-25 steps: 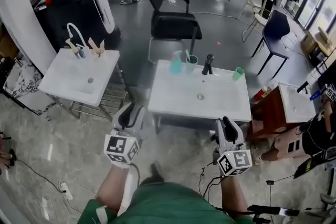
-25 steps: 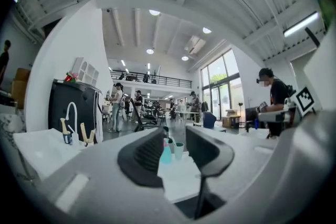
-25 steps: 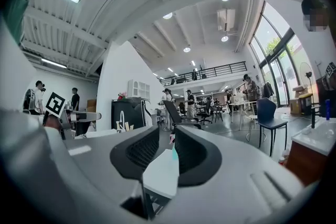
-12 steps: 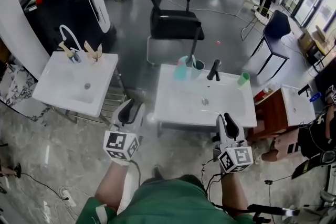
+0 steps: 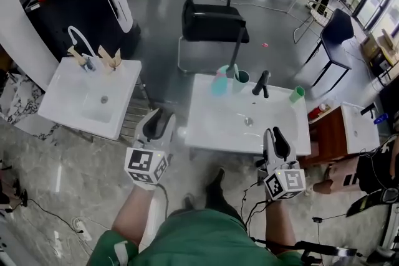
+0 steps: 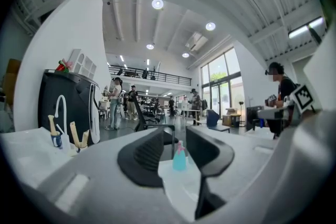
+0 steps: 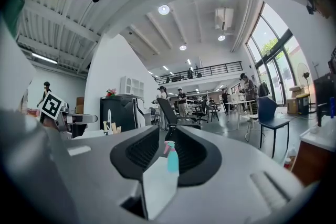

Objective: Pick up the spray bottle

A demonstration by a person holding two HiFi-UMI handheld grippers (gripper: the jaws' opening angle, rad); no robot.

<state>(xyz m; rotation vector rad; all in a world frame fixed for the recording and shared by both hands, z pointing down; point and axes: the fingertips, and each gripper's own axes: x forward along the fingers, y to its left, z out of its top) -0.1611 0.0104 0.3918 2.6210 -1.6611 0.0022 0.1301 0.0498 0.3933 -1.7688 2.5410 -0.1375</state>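
The spray bottle point(image 5: 219, 80), teal with a pink head, stands upright at the far left corner of the white sink point(image 5: 212, 128) in the head view. My left gripper point(image 5: 156, 124) hovers before the sink's near left corner, open and empty. My right gripper point(image 5: 275, 140) is over the near right edge, also open and empty. In the left gripper view the spray bottle point(image 6: 179, 157) shows far off through the gap of the left gripper point(image 6: 176, 148). The right gripper view frames the spray bottle point(image 7: 172, 158) between the jaws of the right gripper point(image 7: 168, 148), well beyond them.
On the sink's back edge stand a dark cup point(image 5: 242, 78), a black faucet point(image 5: 262, 82) and a green cup point(image 5: 297, 95). A second white sink point(image 5: 75, 109) is at left, a black chair point(image 5: 209, 19) behind, a wooden cabinet point(image 5: 327, 134) at right.
The view and both grippers have come closer to the middle sink. The right gripper now reaches over its near edge. The bottle has not moved.
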